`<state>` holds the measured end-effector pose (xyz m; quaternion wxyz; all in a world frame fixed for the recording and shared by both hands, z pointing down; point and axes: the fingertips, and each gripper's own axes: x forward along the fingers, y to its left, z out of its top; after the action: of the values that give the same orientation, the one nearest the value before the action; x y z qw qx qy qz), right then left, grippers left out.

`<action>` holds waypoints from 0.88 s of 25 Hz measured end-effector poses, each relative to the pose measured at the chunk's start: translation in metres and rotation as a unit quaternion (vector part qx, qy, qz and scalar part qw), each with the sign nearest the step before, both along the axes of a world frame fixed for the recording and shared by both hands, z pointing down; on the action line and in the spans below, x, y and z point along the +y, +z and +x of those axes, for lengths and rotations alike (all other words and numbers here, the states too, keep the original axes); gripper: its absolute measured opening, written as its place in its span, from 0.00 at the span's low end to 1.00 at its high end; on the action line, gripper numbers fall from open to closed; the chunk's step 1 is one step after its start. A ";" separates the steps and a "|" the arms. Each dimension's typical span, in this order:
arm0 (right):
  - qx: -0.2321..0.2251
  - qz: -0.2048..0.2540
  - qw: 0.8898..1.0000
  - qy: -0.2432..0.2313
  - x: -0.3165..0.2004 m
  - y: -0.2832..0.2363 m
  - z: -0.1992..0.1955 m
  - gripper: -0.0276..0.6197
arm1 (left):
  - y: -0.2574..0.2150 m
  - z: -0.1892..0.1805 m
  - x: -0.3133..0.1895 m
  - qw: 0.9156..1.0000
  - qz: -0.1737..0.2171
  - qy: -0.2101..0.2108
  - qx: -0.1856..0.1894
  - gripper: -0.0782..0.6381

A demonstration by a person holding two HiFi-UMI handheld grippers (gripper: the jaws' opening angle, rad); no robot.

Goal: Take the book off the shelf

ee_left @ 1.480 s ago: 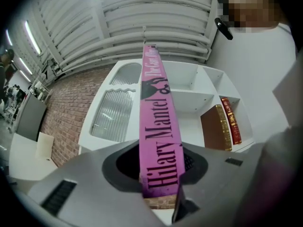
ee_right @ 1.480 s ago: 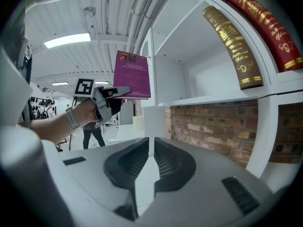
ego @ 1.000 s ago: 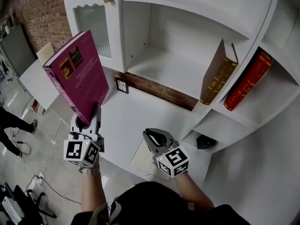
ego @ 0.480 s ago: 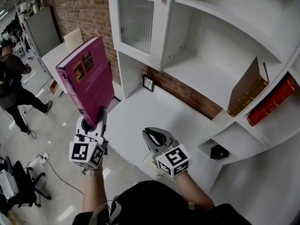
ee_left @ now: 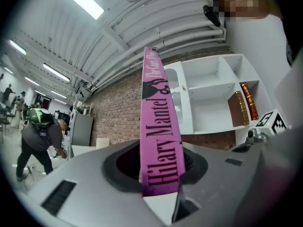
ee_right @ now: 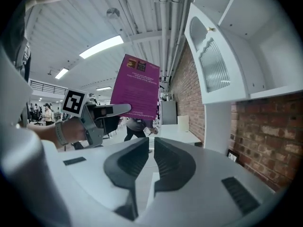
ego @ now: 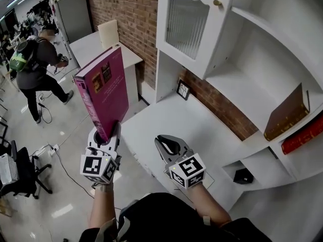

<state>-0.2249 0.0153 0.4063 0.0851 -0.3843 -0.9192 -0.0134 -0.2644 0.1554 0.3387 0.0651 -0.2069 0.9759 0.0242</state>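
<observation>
While the head view gives only the magenta book's (ego: 103,89) back cover and a sliver of its spine, the left gripper view looks straight at that spine, where dark lettering reading "Hilary Mantel" runs up from the jaws. Far off to the left gripper's (ego: 107,134) left, a person (ego: 35,59) with a green pack stands on the floor. The left gripper is clamped on the book's lower end, one pad against each cover. The book stands above the gripper, off the shelf (ego: 242,72) and clear of the counter (ego: 166,125). Its long axis runs nearly upright, leaning a little away from the hand, and the spine faces back toward the hand.

The right gripper (ego: 168,144), just beside the left one and over the counter, has its jaws drawn together with only a thin slit between the pads and nothing in them. Its own view alone shows the left gripper side-on, hand and marker cube included, with the book's back cover rising above. To the right gripper's right stands the white shelf, with a brown book (ego: 287,114) and a red book (ego: 302,139) in its compartments.
</observation>
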 end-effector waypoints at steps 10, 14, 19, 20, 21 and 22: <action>0.004 0.008 0.997 -0.070 0.059 0.010 0.017 0.08 | 0.041 0.040 0.051 0.997 -0.009 -0.061 0.036 0.31; 0.006 0.011 0.996 -0.092 0.074 0.012 0.013 0.08 | 0.050 0.043 0.061 0.996 -0.012 -0.079 0.047 0.31; 0.012 0.015 0.993 -0.117 0.089 0.016 0.005 0.08 | 0.062 0.044 0.069 0.993 -0.012 -0.097 0.060 0.31; 0.013 0.016 0.992 -0.122 0.091 0.018 0.004 0.08 | 0.065 0.044 0.070 0.993 -0.010 -0.101 0.063 0.31; 0.015 0.017 0.992 -0.126 0.093 0.020 0.002 0.08 | 0.067 0.044 0.071 0.992 -0.009 -0.104 0.065 0.31; 0.016 0.018 0.991 -0.130 0.095 0.021 0.001 0.08 | 0.070 0.044 0.072 0.992 -0.009 -0.106 0.068 0.31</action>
<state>-0.2241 0.1101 0.4276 0.1047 -0.4988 -0.8597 -0.0347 -0.2205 0.2275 0.4091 -0.0014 -0.1005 0.9947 0.0229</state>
